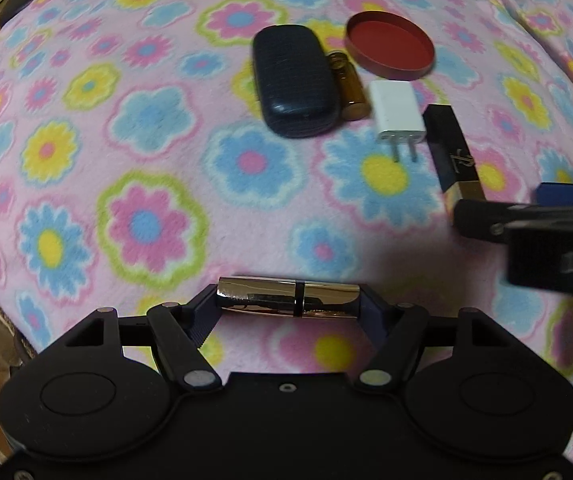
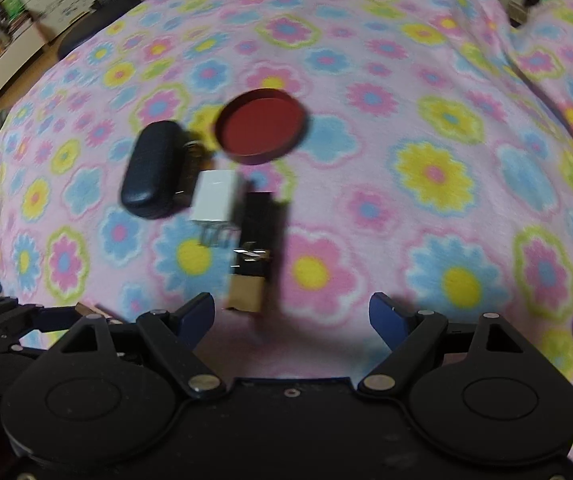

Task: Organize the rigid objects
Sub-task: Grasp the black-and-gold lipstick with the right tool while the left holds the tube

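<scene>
Jaws of your left gripper clamped endwise on the silver tube, its long axis crosswise between the pads over the flowered blanket, your right gripper spread wide and empty just short of the black-and-gold lipstick, which points away from it beside the white charger plug.

surface: flowered blanket | on it: glasses case, amber vial, red lid, charger, lipstick box
</scene>
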`<state>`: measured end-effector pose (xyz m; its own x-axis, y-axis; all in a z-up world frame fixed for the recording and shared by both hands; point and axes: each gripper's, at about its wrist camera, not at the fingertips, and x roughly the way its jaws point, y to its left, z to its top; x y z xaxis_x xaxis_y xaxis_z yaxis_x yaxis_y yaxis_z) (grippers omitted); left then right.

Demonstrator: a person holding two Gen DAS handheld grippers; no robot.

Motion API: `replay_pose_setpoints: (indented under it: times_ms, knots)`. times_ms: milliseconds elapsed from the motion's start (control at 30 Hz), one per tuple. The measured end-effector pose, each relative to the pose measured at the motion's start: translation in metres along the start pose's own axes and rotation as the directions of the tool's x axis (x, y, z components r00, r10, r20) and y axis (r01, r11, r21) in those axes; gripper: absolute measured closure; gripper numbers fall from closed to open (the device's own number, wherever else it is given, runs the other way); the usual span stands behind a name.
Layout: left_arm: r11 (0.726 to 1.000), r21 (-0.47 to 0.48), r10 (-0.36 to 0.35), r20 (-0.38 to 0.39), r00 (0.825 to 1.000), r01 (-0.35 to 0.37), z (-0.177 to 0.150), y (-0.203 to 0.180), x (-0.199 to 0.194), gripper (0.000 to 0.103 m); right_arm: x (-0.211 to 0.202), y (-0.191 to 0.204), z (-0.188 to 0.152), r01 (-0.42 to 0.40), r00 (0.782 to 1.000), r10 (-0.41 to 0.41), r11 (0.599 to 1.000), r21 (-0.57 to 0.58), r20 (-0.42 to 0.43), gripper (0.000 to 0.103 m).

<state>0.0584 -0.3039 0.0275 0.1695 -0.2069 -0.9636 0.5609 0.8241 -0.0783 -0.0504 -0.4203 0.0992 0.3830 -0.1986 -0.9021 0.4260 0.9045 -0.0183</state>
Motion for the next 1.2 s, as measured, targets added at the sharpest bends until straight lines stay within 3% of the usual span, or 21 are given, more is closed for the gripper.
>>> replay_pose_setpoints:
  times_ms: [133, 200, 300, 433, 600, 833, 1100, 1200]
  knots:
    - [1.0, -0.023, -0.003, 0.005, 1.0, 0.003, -0.005, 0.01, -0.005, 0.036, 0.016, 0.0, 0.003, 0.106, 0.994, -0.108, 0.992, -0.062, -0.022, 0.023]
    - [0.999, -0.032, -0.006, 0.007, 1.0, 0.006, -0.007, 0.015, -0.006, 0.036, 0.014, -0.023, 0.007, 0.169, 0.986, -0.169, 0.985, 0.018, -0.013, 0.024]
    - [0.999, -0.053, -0.012, -0.003, 1.0, 0.012, -0.006, 0.018, -0.003, 0.036, 0.004, -0.047, 0.011, 0.296, 0.953, -0.302, 0.948, 0.118, 0.037, 0.024]
    - [0.997, -0.07, -0.02, -0.002, 1.0, 0.02, -0.005, 0.021, -0.004, 0.036, -0.002, -0.046, 0.015, 0.149, 0.988, -0.153, 0.974, 0.171, 0.014, 0.024]
    - [0.996, -0.083, -0.016, 0.006, 1.0, 0.016, -0.011, 0.028, -0.011, 0.036, 0.01, -0.014, 0.028, 0.107, 0.994, -0.111, 0.984, 0.142, 0.016, 0.021]
    - [0.992, -0.123, 0.001, 0.029, 1.0, 0.002, -0.022, 0.054, -0.023, 0.036, 0.038, -0.001, 0.051, 0.134, 0.991, -0.133, 0.973, 0.187, -0.017, 0.02]
    - [0.987, -0.159, 0.016, 0.039, 0.999, -0.009, -0.04, 0.079, -0.031, 0.036, 0.048, -0.001, 0.063, 0.194, 0.981, -0.193, 0.958, 0.213, -0.028, 0.017]
    - [0.984, -0.176, 0.024, 0.039, 0.999, -0.016, -0.046, 0.088, -0.03, 0.036, 0.044, -0.005, 0.065, 0.181, 0.983, -0.18, 0.951, 0.252, -0.027, 0.017]
